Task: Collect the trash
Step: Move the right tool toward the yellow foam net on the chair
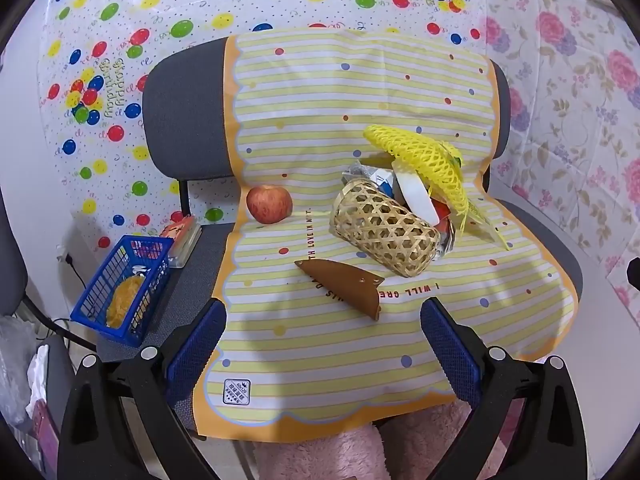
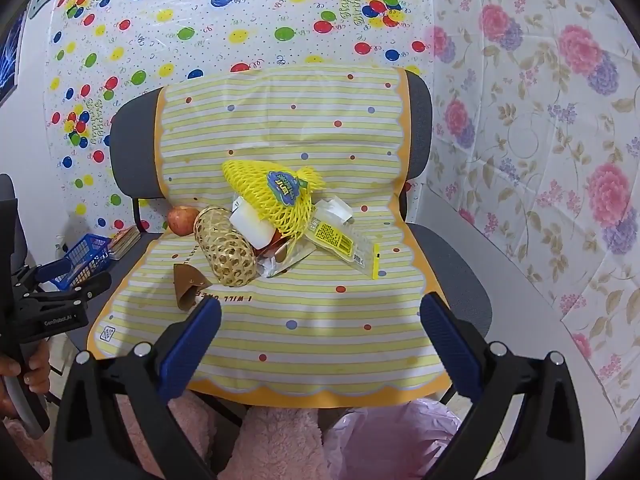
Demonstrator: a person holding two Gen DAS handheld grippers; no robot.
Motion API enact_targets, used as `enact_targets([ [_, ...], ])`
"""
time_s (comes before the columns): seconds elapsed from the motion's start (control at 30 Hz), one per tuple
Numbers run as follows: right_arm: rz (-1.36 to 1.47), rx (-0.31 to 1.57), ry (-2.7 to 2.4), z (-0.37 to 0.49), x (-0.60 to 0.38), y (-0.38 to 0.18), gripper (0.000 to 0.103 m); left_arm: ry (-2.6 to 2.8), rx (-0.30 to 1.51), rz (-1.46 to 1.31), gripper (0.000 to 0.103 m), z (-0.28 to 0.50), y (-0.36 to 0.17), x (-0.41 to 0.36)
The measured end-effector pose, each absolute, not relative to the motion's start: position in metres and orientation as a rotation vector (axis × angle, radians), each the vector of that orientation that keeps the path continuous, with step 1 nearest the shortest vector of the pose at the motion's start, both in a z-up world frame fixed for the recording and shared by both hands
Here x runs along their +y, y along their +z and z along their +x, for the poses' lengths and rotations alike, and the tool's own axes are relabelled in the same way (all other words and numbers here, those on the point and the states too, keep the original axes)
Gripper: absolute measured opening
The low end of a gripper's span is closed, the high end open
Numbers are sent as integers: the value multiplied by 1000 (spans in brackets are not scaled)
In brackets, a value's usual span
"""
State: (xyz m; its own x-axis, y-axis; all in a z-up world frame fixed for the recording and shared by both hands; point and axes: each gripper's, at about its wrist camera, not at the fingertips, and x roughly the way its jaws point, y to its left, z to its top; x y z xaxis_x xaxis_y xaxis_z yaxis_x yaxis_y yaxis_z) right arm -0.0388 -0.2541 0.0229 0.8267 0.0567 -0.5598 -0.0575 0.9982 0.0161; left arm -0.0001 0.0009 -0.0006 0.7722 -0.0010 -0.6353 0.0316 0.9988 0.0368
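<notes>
A heap of trash lies on a yellow-striped plastic sheet (image 1: 320, 128) draped over a grey office chair (image 1: 184, 120). Topmost is a yellow foam net sleeve (image 2: 276, 196), soft and open-meshed, with a blue label; its long axis runs from far left to near right. Under it sit a white block-shaped piece (image 2: 252, 226) and crumpled foil wrappers (image 2: 276, 266). To the right a flat clear-and-yellow packet (image 2: 344, 246) lies with its long axis pointing near right. A woven bamboo basket (image 1: 384, 232), cylindrical and lattice-textured, lies on its side just left of the heap, its mouth towards the trash. Near it, a curled brown leather-like piece (image 1: 344, 286) rests on the sheet, and a red apple (image 1: 269, 204) stands further left. A blue plastic grid basket (image 1: 124, 284) sits at the chair seat's left edge with something orange inside.

The left tongs (image 1: 322, 344) are spread wide, blue textured pads holding nothing and touching nothing. The right tongs (image 2: 320, 340) are likewise wide apart and empty, hanging above the sheet's near edge. A pink plastic bag (image 2: 392, 440) lies below the right tongs.
</notes>
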Motion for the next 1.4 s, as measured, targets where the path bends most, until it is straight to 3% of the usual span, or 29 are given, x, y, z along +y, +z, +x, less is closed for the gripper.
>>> enact_targets([
  [1.4, 12, 584, 71, -33, -255, 11, 97, -13, 686, 44, 96, -5, -9, 5],
])
